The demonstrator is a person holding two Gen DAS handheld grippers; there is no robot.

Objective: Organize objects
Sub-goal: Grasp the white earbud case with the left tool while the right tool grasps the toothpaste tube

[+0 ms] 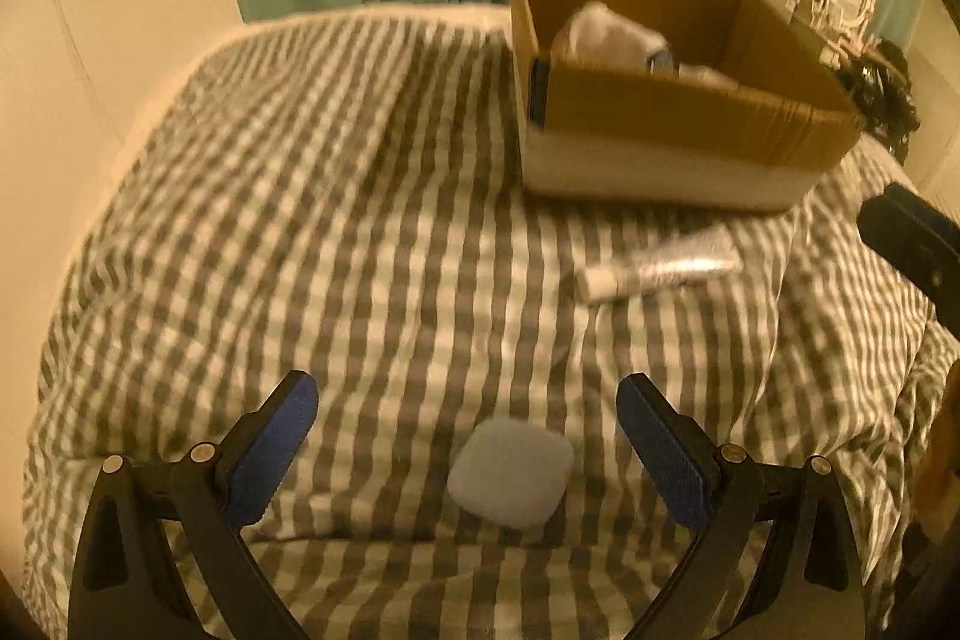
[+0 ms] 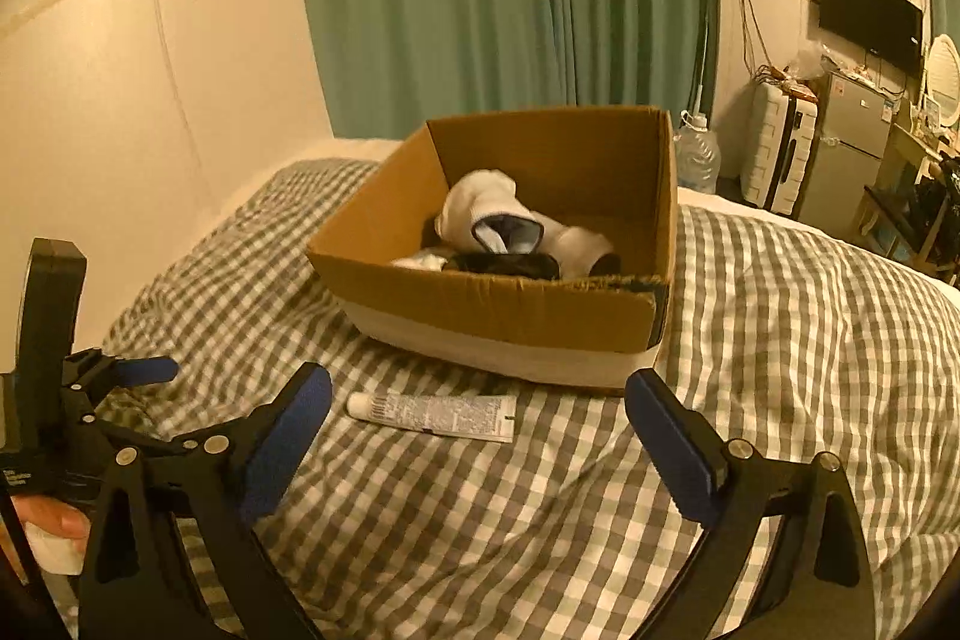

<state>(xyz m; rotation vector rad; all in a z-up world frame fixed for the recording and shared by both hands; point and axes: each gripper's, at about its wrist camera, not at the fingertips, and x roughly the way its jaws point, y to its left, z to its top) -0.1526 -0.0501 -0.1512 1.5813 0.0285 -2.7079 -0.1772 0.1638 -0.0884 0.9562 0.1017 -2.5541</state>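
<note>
A brown open-topped cardboard box (image 2: 510,304) holding white and dark socks (image 2: 498,226) sits on the grey-and-white checked bed cover (image 2: 780,340) toward the bed's far edge. Just before its near wall lies a white printed tube (image 2: 432,415), with bare cover around it. The right gripper (image 2: 477,418) hovers spread wide above the tube. The left gripper (image 1: 467,415), fingers apart, straddles a pale grey rounded-square pad (image 1: 510,472) without touching it.

Open brown cardboard box (image 2: 510,304) holding white socks (image 2: 480,205); white printed tube (image 2: 432,415) flat before it; pale rounded case (image 1: 510,472) farther off.
</note>
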